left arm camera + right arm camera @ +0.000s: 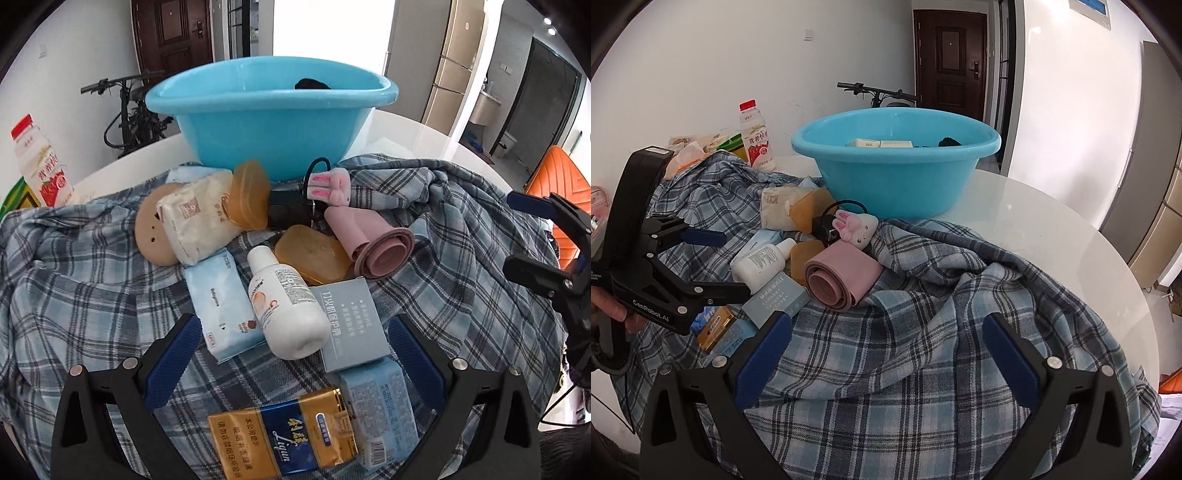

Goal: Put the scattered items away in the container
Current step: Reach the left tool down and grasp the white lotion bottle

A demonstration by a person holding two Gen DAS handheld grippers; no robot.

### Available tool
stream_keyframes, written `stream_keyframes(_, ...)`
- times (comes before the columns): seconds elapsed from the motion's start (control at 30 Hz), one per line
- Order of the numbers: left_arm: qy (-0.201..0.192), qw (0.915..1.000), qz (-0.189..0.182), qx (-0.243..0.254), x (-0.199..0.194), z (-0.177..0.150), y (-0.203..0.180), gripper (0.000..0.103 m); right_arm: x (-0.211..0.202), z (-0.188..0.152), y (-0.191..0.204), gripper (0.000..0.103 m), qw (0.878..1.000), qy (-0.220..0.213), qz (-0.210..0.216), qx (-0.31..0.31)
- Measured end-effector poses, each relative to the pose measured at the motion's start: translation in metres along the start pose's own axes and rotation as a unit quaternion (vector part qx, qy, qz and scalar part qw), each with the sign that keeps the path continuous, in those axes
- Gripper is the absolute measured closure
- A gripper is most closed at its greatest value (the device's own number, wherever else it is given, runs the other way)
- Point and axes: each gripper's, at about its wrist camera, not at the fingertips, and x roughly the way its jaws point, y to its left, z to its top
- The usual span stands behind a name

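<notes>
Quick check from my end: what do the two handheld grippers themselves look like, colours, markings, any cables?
Both are black frames with silver bolt heads and blue ribbed pads on the fingers. The left gripper shows white "CenRobot.AI" lettering on its body in the right wrist view, plus a thin black cable below the handle. The right gripper matches it; a dark cable hangs beneath it in the left wrist view.

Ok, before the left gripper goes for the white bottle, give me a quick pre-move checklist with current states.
1. Left gripper open: ok.
2. White bottle between its fingers' line: ok, lying just ahead.
3. Bottle free of neighbours: not ok; it rests against the tissue pack and grey box.
4. Right gripper open, holding nothing, over the plaid cloth: ok.
5. Blue basin has room: ok; a few items inside.
6. Bottle cap shut: cannot tell.
</notes>
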Motion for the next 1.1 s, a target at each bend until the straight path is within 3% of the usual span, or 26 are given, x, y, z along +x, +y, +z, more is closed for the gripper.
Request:
stream_keyframes(0.23,0.020,0.9998,0.000,0.002,0.017,0.000,-0.002,0.004,-0.001,-0.005,-0.008,0.000,1.000,0.005,-0.012,0.005)
stream_keyframes(0.27,0.023,0.9997,0.001,-0.001,0.020,0.000,-0.001,0.017,-0.002,-0.005,-0.009,0.000,1.000,0.005,-0.013,0.005)
stream_keyframes(0.33,0.027,0.9995,0.015,-0.001,0.023,0.000,0.000,0.032,-0.003,-0.005,-0.010,0.000,1.000,0.003,-0.013,0.005)
stream_keyframes(0.37,0.024,0.9995,0.021,0.005,0.023,0.001,0.000,0.044,-0.003,-0.005,-0.010,0.000,1.000,0.002,-0.014,0.005)
stream_keyframes(0.43,0.024,0.9995,0.019,0.007,0.022,0.001,0.000,0.053,-0.004,-0.005,-0.010,0.000,1.000,0.001,-0.015,0.005)
stream_keyframes(0.6,0.023,0.9990,0.022,0.031,0.014,-0.002,-0.003,0.055,-0.001,-0.008,-0.009,0.000,1.000,0.004,-0.015,0.005)
stream_keyframes(0.77,0.023,0.9997,-0.006,0.005,-0.001,-0.005,0.004,0.057,0.001,-0.007,-0.006,0.005,1.000,0.011,-0.010,-0.001)
stream_keyframes(1.1,0.002,1.0000,0.000,0.010,-0.028,-0.014,0.005,0.059,0.007,0.001,0.010,0.006,1.000,0.019,0.011,-0.016)
